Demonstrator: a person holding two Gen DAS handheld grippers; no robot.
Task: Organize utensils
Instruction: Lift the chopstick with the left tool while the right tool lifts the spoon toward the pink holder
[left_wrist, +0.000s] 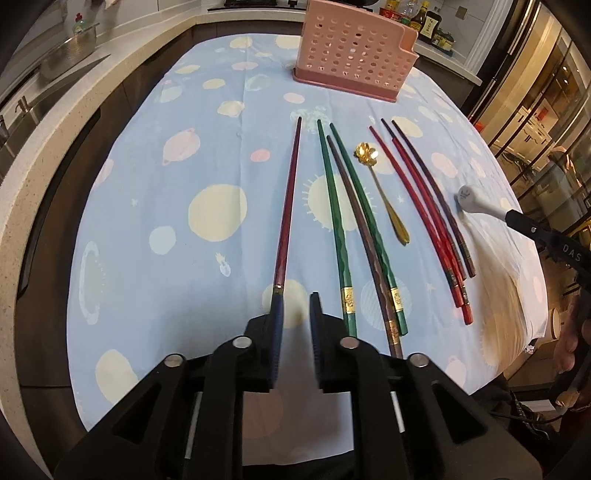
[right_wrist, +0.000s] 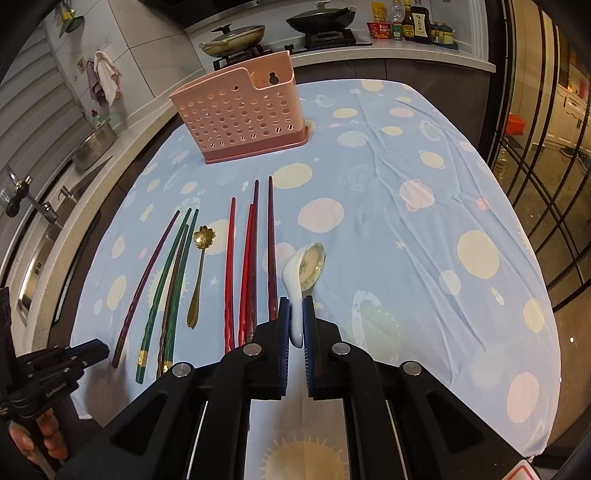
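Note:
A pink perforated utensil holder (left_wrist: 354, 66) (right_wrist: 243, 118) stands at the far side of the table. Several chopsticks lie in a row: a dark red one (left_wrist: 288, 206) (right_wrist: 147, 273), green ones (left_wrist: 332, 221) (right_wrist: 166, 273), red ones (left_wrist: 417, 214) (right_wrist: 247, 273). A gold flower spoon (left_wrist: 384, 195) (right_wrist: 197, 273) lies among them. My left gripper (left_wrist: 293, 306) is open, its left finger beside the dark red chopstick's end. My right gripper (right_wrist: 295, 306) is shut on the handle of a white ceramic spoon (right_wrist: 306, 269) (left_wrist: 476, 201), whose bowl points away.
The blue planet-print tablecloth (right_wrist: 406, 229) covers the table. A counter with sink and metal bowl (left_wrist: 70, 55) runs on the left. A stove with pans (right_wrist: 317, 18) and sauce bottles (right_wrist: 413, 22) stand behind. Glass doors are to the right.

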